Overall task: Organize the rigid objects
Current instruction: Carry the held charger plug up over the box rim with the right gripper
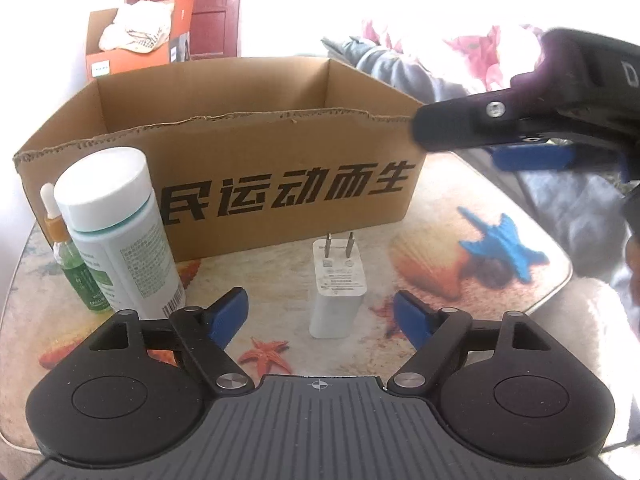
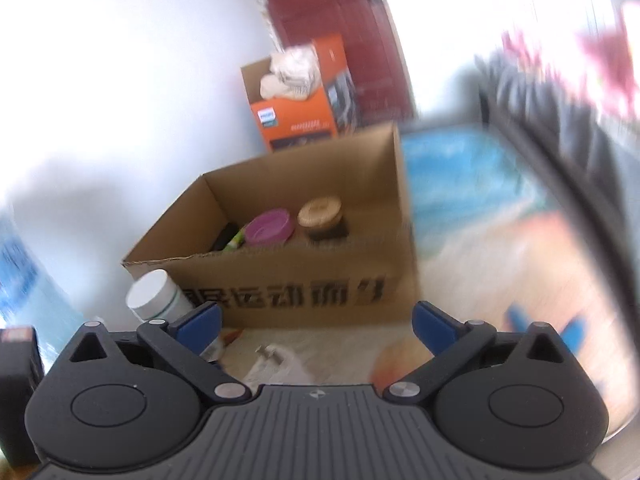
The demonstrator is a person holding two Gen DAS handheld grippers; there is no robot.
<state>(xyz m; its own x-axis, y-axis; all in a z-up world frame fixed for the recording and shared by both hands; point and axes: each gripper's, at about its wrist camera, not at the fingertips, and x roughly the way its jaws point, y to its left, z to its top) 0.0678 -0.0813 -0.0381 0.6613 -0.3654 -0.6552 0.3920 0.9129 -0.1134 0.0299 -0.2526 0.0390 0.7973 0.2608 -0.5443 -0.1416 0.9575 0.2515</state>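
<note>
A white plug charger [image 1: 338, 292] lies on the patterned table just in front of my open, empty left gripper [image 1: 320, 316]. A white pill bottle [image 1: 116, 232] and a small green dropper bottle [image 1: 76, 268] stand at the left, next to the open cardboard box [image 1: 248, 160]. A blue toy plane [image 1: 504, 246] lies on the table at the right. My right gripper [image 2: 316, 326] is open and empty, raised in front of the box [image 2: 304, 284], and shows at the left wrist view's upper right [image 1: 500, 128]. In the box are a purple lid [image 2: 268, 228] and a wooden-lidded jar [image 2: 322, 218].
An orange carton [image 1: 132, 40] with cloth in it stands behind the box by a red door. Bedding with a floral print lies beyond the table's right edge [image 1: 560, 276]. The right wrist view is blurred; a dark box [image 2: 18, 360] sits at its left edge.
</note>
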